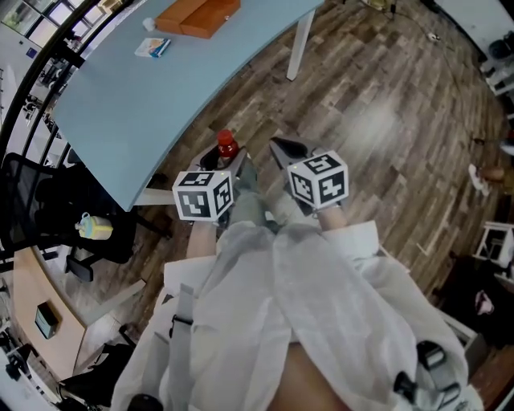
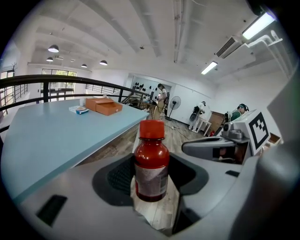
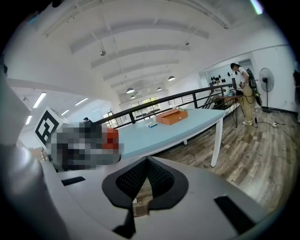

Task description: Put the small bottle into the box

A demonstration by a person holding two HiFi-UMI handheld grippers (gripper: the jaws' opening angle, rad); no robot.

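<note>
Blue table (image 1: 120, 96) at left, orange box (image 1: 197, 16) on its far end, a small packet (image 1: 152, 46) beside the box. Left gripper (image 1: 227, 163) pinches the small bottle (image 2: 151, 161) upright, red cap up, held over the wood floor (image 1: 377, 120) just off the table's near edge and well apart from the box. Right gripper (image 3: 146, 168) beside it, jaws pressed together, nothing between them.

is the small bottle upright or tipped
Upright: the small bottle stands red cap up, level with the room, between the jaws of the left gripper.
</note>
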